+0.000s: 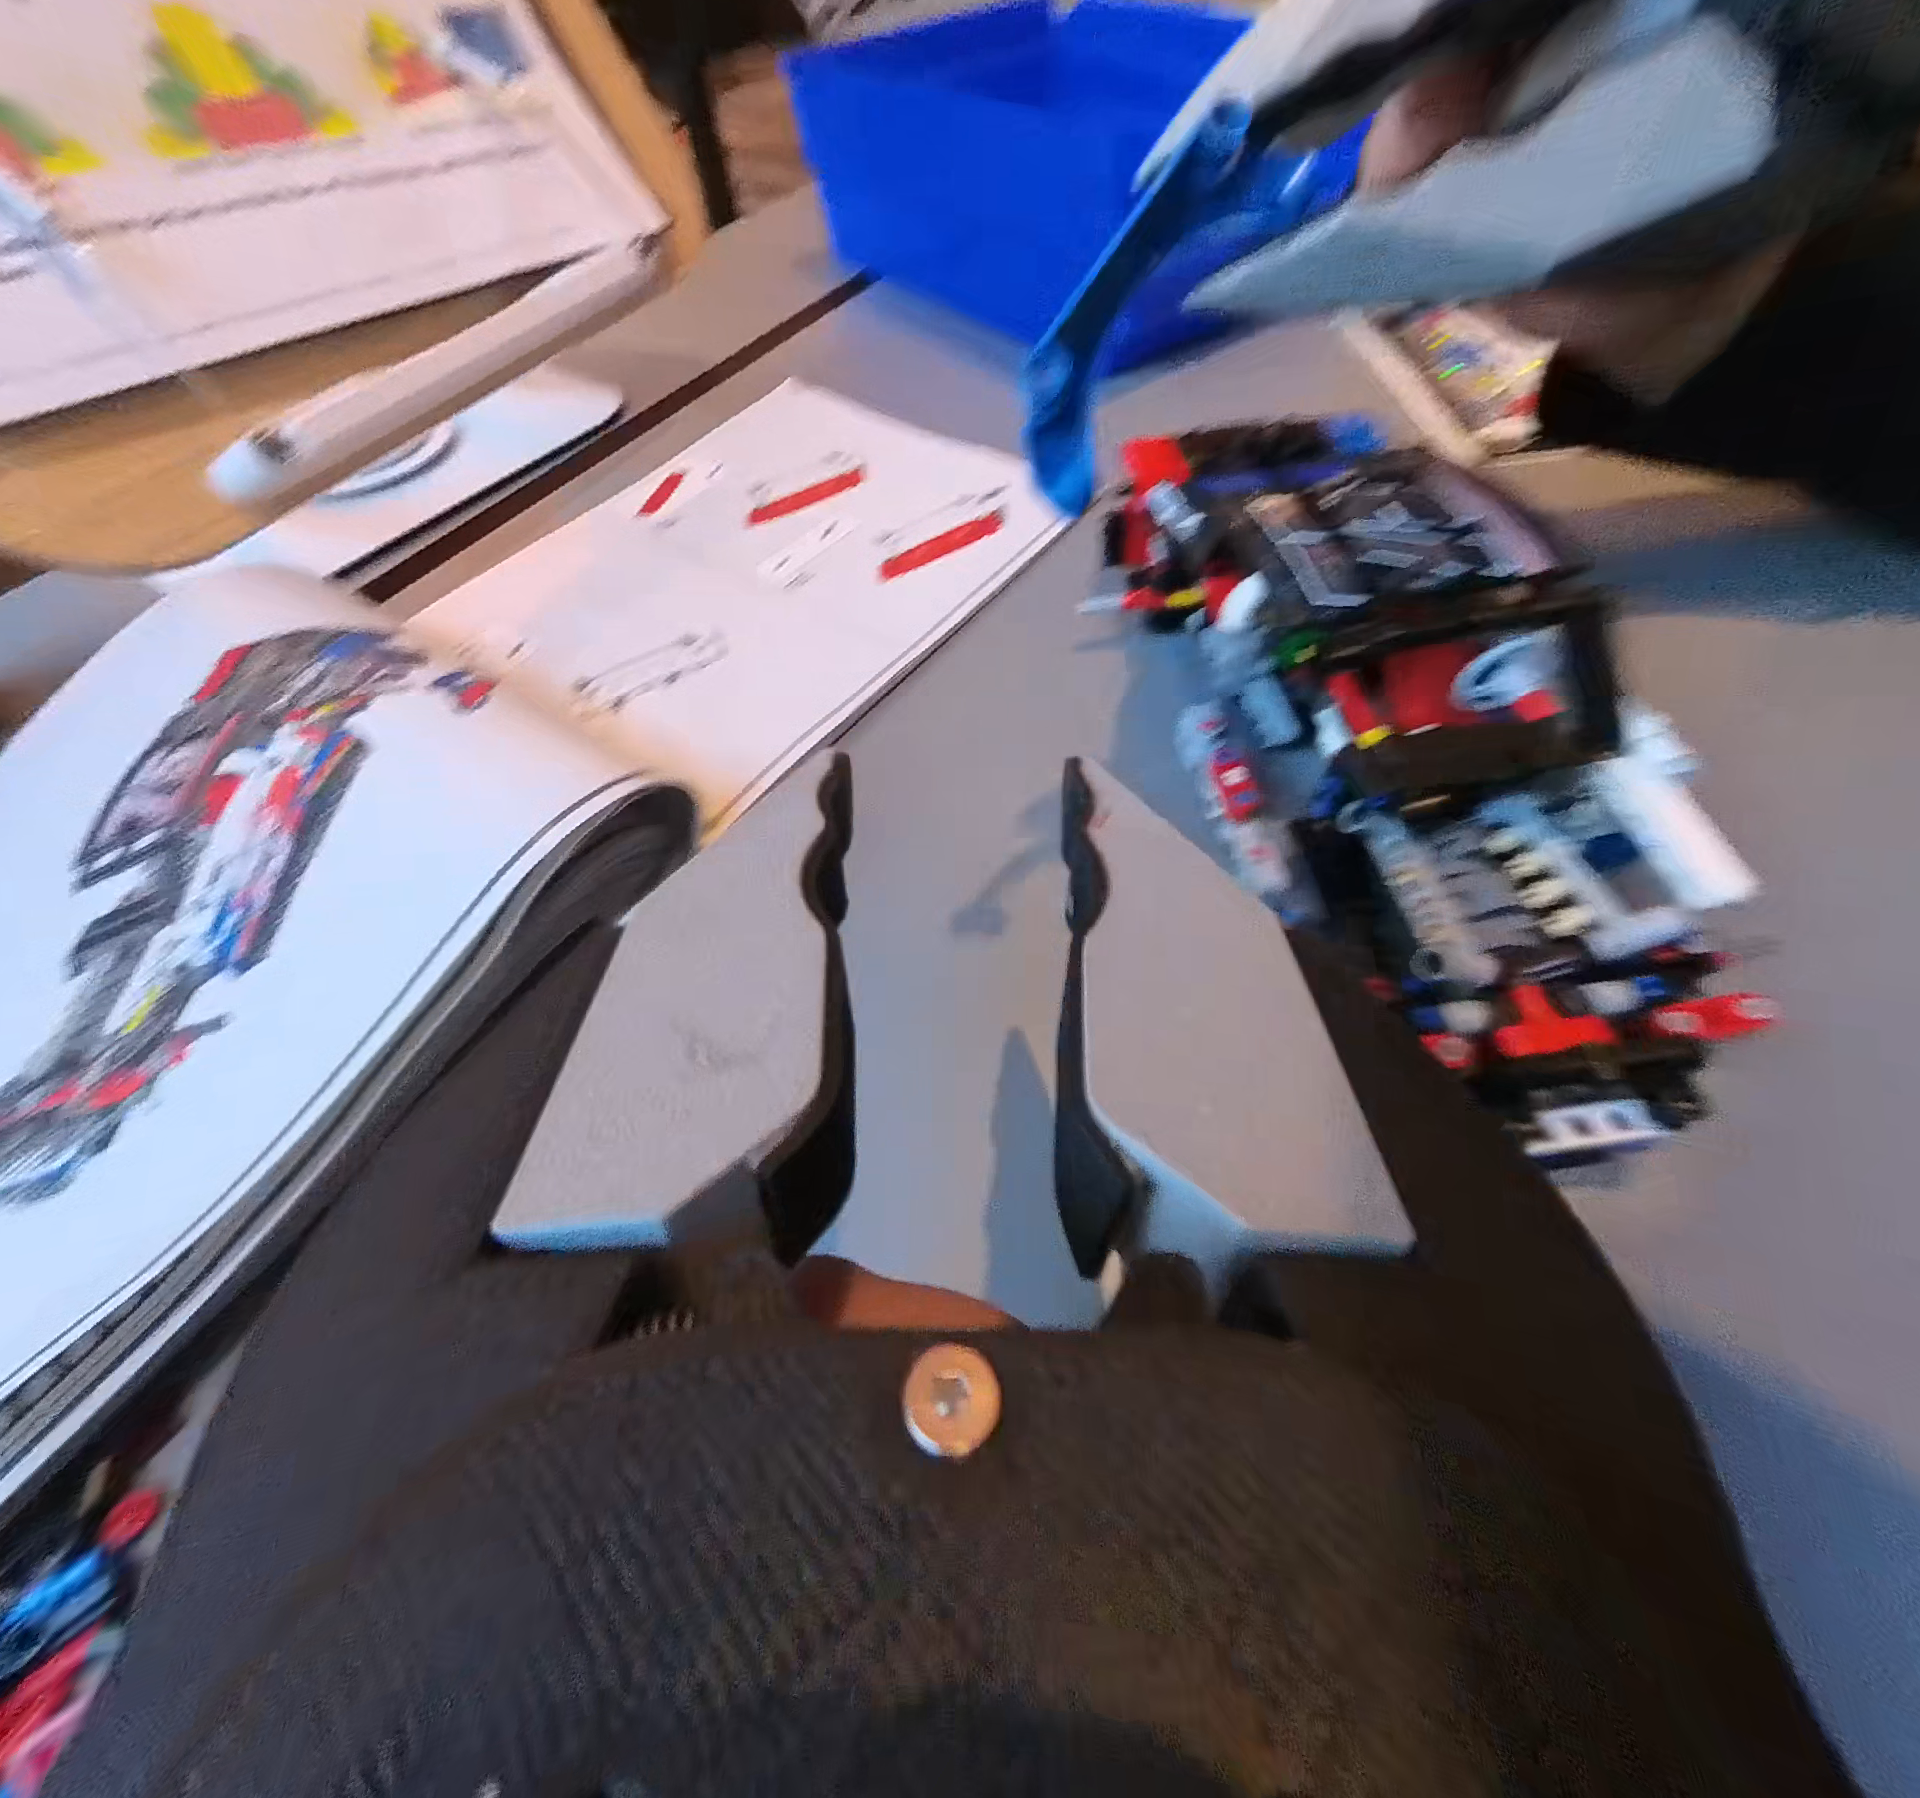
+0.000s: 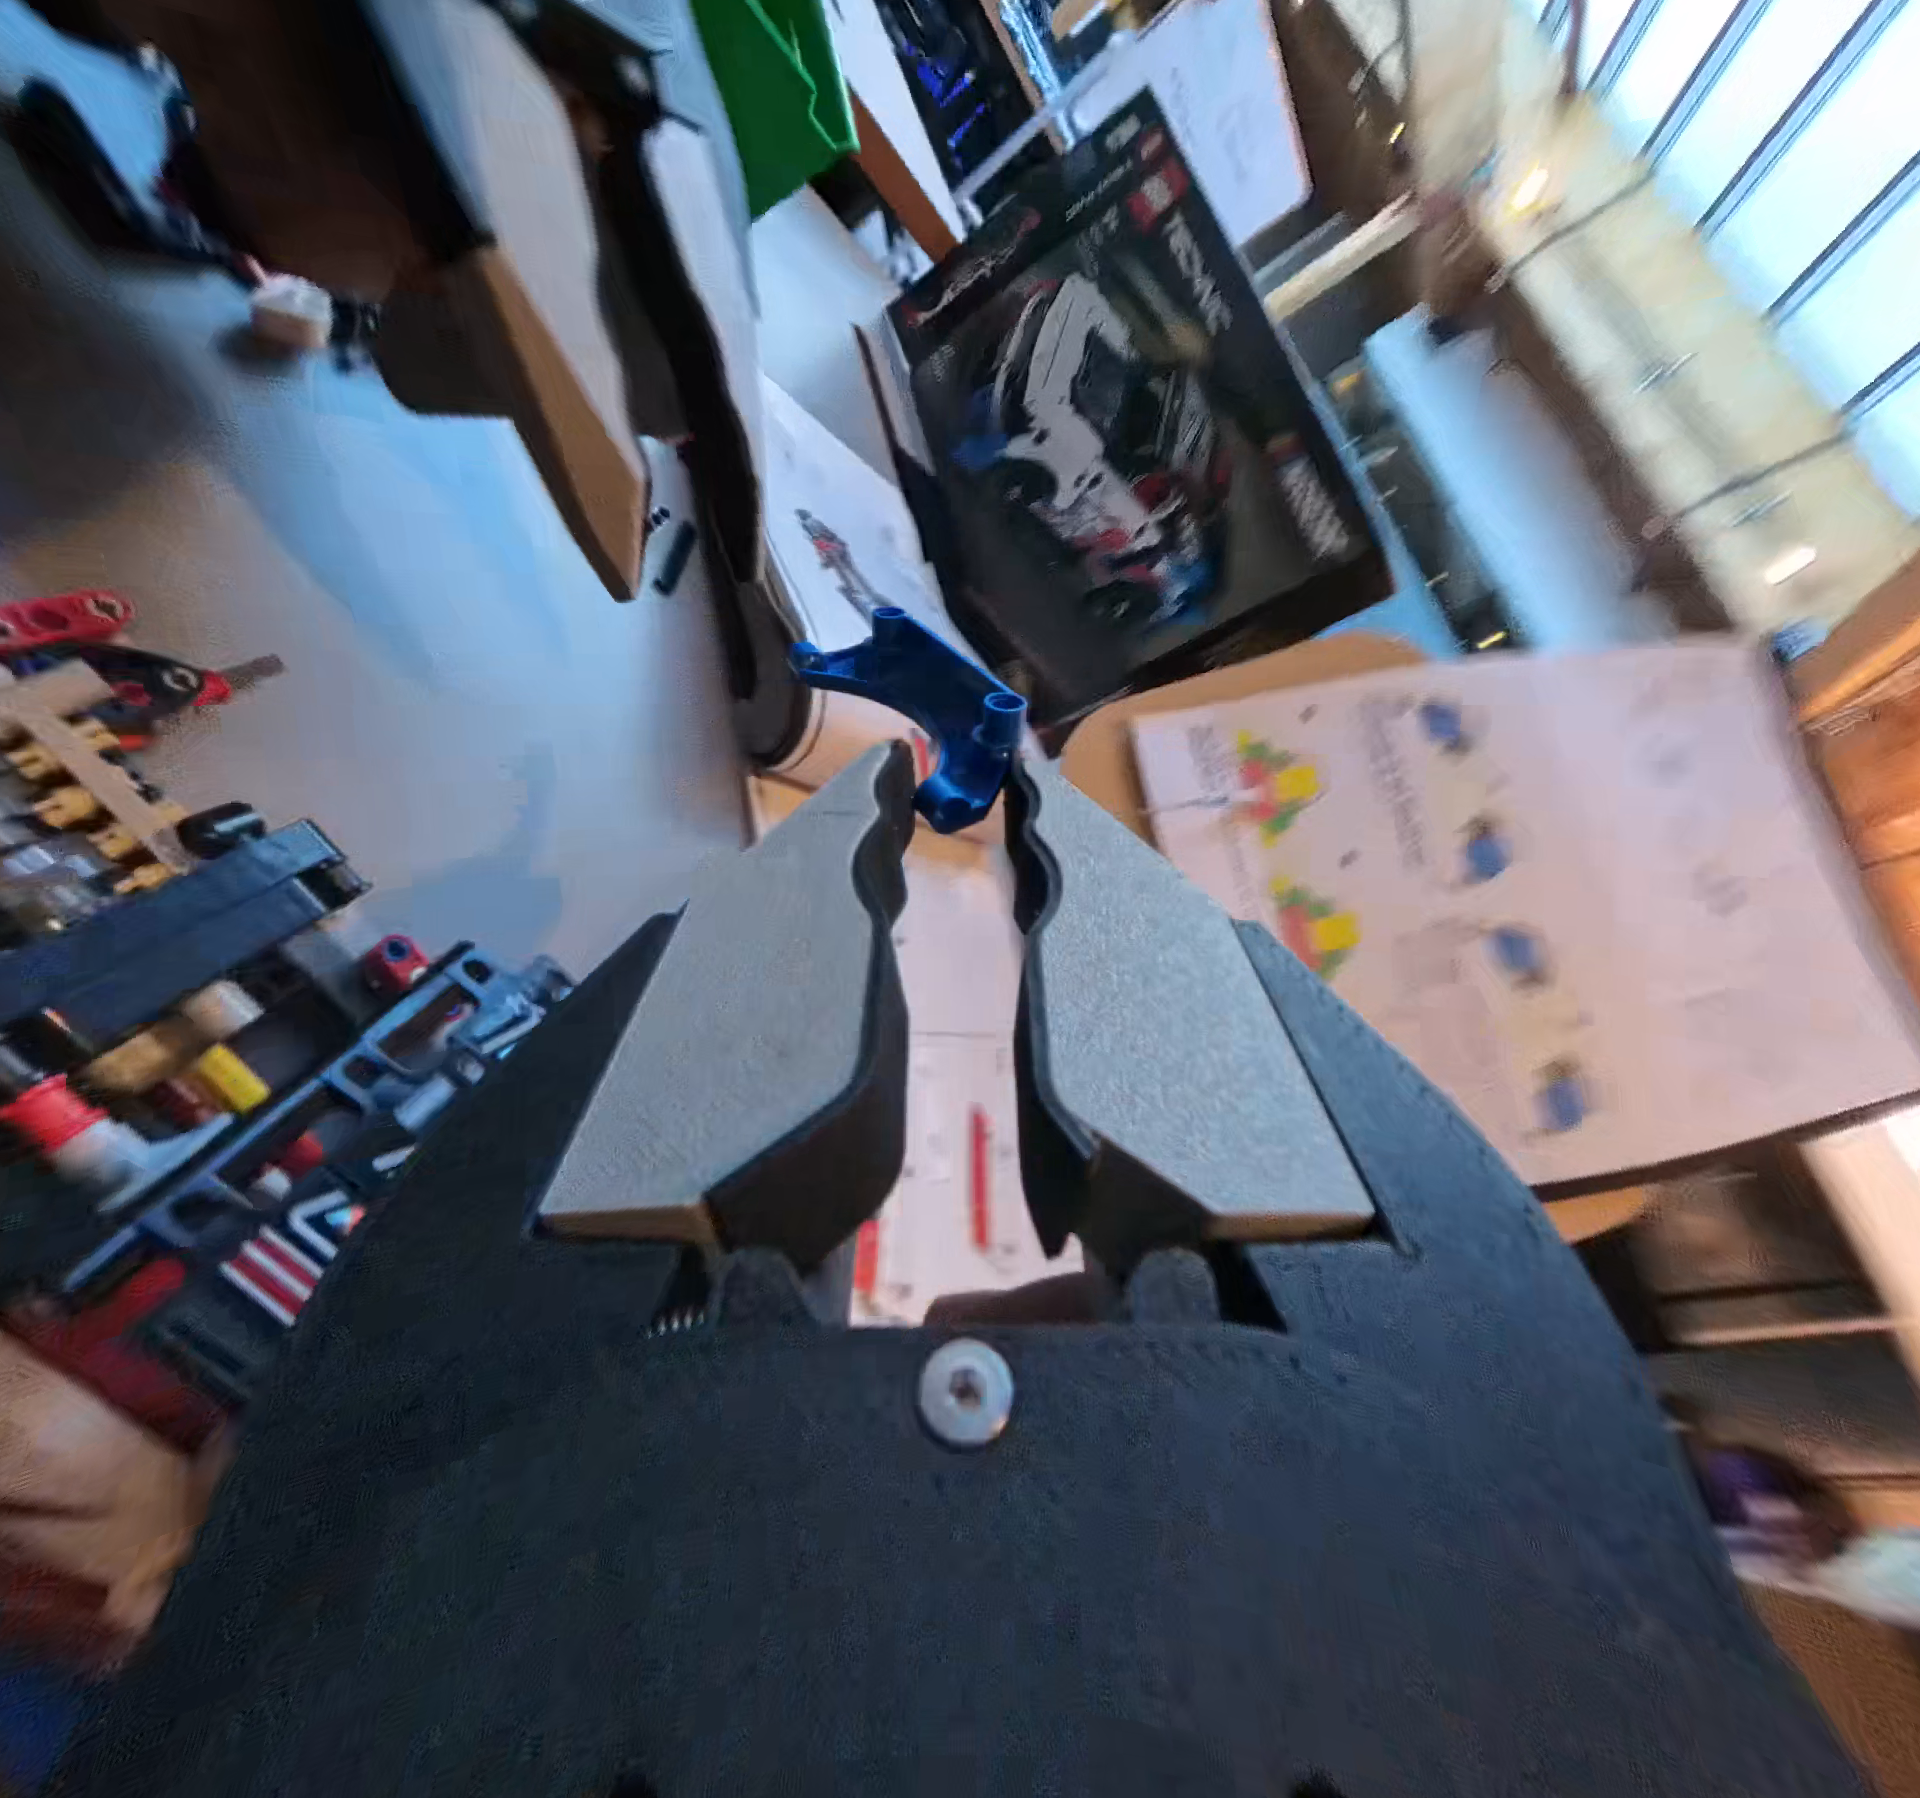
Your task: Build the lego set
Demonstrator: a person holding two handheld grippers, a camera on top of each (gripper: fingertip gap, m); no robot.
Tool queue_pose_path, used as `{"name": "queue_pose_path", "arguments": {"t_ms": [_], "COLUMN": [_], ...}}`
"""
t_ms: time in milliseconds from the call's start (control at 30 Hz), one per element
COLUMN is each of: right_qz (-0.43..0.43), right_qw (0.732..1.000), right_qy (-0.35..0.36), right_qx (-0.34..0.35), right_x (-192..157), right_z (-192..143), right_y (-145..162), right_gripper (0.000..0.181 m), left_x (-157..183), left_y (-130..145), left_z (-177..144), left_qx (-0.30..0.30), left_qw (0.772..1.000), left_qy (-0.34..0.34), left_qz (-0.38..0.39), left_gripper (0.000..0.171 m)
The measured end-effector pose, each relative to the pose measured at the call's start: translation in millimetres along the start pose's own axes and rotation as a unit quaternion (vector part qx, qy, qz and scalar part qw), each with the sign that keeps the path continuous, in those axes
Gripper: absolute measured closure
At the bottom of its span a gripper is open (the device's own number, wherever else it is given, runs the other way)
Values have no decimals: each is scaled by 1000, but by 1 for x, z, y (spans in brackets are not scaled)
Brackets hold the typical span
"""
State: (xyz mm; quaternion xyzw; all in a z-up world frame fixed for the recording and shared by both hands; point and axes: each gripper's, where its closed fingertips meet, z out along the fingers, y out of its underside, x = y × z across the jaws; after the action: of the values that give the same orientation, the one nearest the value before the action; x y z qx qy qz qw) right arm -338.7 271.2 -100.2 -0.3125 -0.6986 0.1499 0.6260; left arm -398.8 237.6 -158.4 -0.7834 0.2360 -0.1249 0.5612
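Observation:
A partly built lego car (image 1: 1434, 761), black with red, white and blue parts, lies on the grey table (image 1: 987, 668) at the right of the left wrist view. My left gripper (image 1: 954, 792) is open and empty, just above the table between the open instruction book (image 1: 436, 761) and the car. My right gripper (image 2: 961, 780) is shut on a curved blue lego panel (image 2: 935, 709). It holds the panel in the air. In the left wrist view the panel (image 1: 1101, 314) hangs above the car's far end. Part of the car (image 2: 291, 1125) shows at the left of the right wrist view.
A blue bin (image 1: 977, 159) stands at the back of the table. A board with printed building pictures (image 1: 260, 117) leans at the far left. The lego set's box (image 2: 1132, 408) stands further off. Loose lego parts (image 1: 62, 1623) lie at the bottom left.

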Motion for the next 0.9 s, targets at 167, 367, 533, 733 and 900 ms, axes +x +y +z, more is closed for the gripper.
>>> {"name": "queue_pose_path", "arguments": {"t_ms": [167, 367, 533, 733, 900], "right_qz": [-124, -70, 26, 123, 184], "right_qw": [992, 994, 991, 980, 968], "right_qy": [-7, -71, -109, -126, -149], "right_qx": [16, 41, 68, 90, 84], "right_x": [-36, -39, -38, -26, -23], "right_z": [1, -11, -15, -17, -10], "right_y": [-33, -46, -49, -49, -43], "right_gripper": [167, 167, 166, 167, 166], "left_x": [33, 57, 67, 58, 53], "left_y": [-20, -40, -39, -37, -35], "left_z": [-1, -2, -4, -3, -2], "left_qx": [37, 78, 75, 67, 65], "left_qw": [992, 984, 975, 986, 995], "left_qy": [96, 129, 167, 115, 66], "left_qz": [-72, -91, -124, -98, -34], "left_gripper": [131, 153, 144, 144, 149]}}
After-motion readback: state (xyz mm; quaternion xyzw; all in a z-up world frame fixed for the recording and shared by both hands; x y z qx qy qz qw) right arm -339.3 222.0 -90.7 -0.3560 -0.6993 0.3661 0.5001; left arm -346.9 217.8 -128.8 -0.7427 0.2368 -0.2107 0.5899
